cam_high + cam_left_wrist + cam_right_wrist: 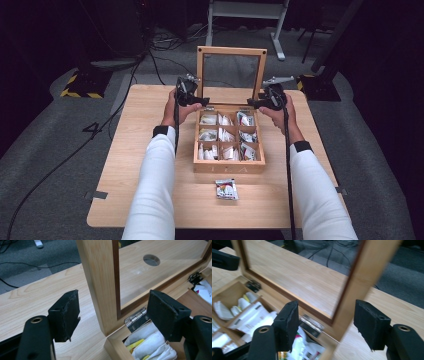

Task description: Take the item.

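The table (150, 150) is lit evenly from above in the high view, while the room behind it is left almost black. White sleeves (155, 190) are rendered close to blown out, and soft shadows are thrown beside the wooden box (229, 167). Fine print on the sachet (226, 189) cannot be read. In the left gripper view the left tool (113, 315) is seen sharply, and a faint sheen is carried by the lid's pane (155, 275). The right gripper view is smeared, perhaps by motion: the lid frame (359, 290) is softened, and straight edges are bowed slightly towards the corners.
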A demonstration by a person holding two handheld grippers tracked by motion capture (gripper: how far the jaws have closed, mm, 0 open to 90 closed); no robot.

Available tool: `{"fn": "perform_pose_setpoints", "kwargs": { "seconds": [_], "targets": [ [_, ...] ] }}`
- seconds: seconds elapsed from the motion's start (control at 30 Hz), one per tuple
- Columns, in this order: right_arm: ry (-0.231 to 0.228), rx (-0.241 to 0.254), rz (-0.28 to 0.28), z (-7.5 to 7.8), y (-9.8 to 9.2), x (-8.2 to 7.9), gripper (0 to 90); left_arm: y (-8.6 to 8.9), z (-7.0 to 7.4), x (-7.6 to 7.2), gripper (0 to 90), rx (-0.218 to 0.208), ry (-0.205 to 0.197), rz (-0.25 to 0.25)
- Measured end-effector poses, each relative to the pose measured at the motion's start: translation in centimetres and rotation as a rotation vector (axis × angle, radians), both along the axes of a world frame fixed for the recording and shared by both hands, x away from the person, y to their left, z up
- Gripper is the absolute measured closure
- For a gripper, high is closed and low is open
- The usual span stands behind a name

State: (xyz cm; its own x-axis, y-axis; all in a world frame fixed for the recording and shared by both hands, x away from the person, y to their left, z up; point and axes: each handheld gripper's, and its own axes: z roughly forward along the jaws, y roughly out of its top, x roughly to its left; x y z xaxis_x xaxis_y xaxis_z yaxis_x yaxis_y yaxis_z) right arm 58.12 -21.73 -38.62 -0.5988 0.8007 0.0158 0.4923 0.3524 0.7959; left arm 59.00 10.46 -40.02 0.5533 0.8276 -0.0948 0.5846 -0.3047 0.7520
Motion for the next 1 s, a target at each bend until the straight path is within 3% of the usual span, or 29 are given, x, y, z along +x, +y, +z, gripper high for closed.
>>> {"fn": "perform_pose_setpoints", "kwargs": {
  "seconds": [0.1,0.17,0.4,0.47,0.53,0.63,0.7,0.83,1.0],
  "targets": [
    [0.011,-0.003,-0.021,-0.4,-0.4,0.5,35.2,-0.6,0.2,-0.1,29.7,0.003,-0.004,-0.023],
    [0.027,0.03,-0.018,-0.8,-0.5,0.9,35.0,-0.8,0.1,-0.1,27.9,0.008,-0.004,-0.021],
    [0.041,0.069,-0.014,-1.4,-0.3,1.2,37.9,-1.0,0.3,-0.1,35.8,0.011,-0.008,0.021],
    [0.048,0.09,-0.015,-1.4,-0.5,1.3,39.8,-0.7,0.3,-0.1,39.7,0.001,-0.011,0.028],
    [0.041,0.082,-0.013,-1.4,-0.4,1.3,39.8,-0.5,0.2,-0.3,40.5,-0.038,-0.012,0.03],
    [0.042,0.083,-0.007,-1.3,-0.4,1.4,39.9,-0.2,0.1,-0.4,43.3,-0.056,-0.017,0.03],
    [0.037,0.109,0.004,-1.4,-0.8,1.5,41.6,0.1,0.0,-0.4,45.7,-0.086,-0.023,0.033],
    [0.027,0.132,0.004,-1.4,-0.8,1.5,41.6,0.2,0.0,-0.5,48.5,-0.086,-0.032,0.035],
    [0.015,0.125,0.017,-1.2,-0.9,1.5,44.3,0.4,-0.1,-0.8,51.3,-0.094,-0.052,0.035]
  ]
}}
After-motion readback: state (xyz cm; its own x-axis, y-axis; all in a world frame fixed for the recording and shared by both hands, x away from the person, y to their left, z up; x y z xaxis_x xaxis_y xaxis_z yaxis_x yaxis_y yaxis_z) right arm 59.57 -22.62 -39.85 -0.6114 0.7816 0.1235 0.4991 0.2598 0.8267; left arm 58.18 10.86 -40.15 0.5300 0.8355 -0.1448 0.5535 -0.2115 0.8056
